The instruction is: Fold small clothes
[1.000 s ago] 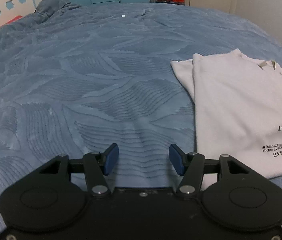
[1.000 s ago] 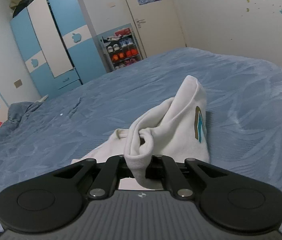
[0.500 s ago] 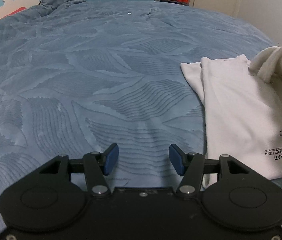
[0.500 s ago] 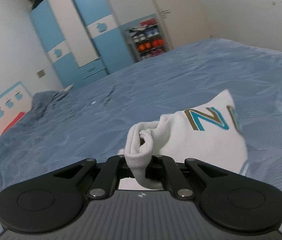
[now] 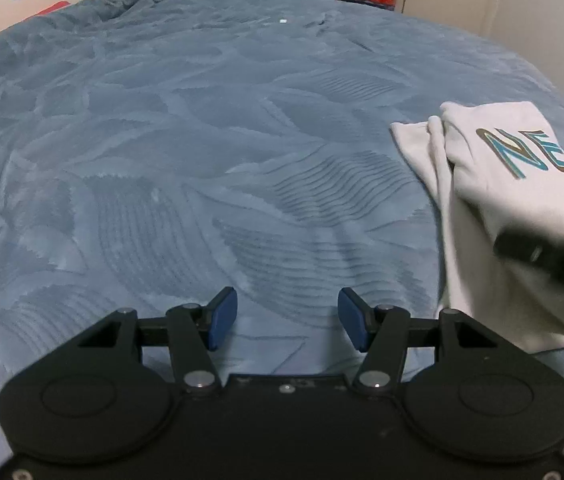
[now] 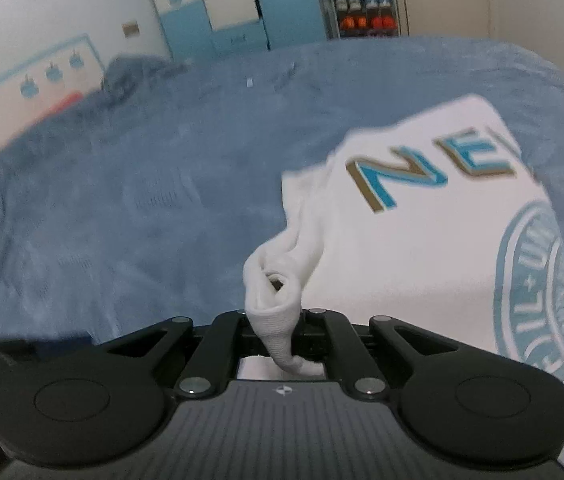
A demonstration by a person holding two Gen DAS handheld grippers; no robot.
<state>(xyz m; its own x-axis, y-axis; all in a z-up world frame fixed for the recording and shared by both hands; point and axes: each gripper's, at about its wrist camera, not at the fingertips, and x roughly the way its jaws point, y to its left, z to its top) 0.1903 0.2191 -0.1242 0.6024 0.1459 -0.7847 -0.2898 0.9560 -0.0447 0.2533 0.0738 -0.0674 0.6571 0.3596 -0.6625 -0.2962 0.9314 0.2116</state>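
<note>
There is one white shirt (image 6: 421, 240) with blue letters, lying at the right of the frame on the blue bedspread (image 5: 202, 140). My right gripper (image 6: 278, 320) is closed tight on a bunched fold of it, low in the middle of its view. My left gripper (image 5: 287, 318) hangs over bare bedspread, blue pads (image 5: 224, 318) wide apart, holding nothing.

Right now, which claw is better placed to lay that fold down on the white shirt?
The right claw: it is shut on a bunched edge of the white shirt. The left claw is open over the blue bedspread, beside the shirt.
</note>
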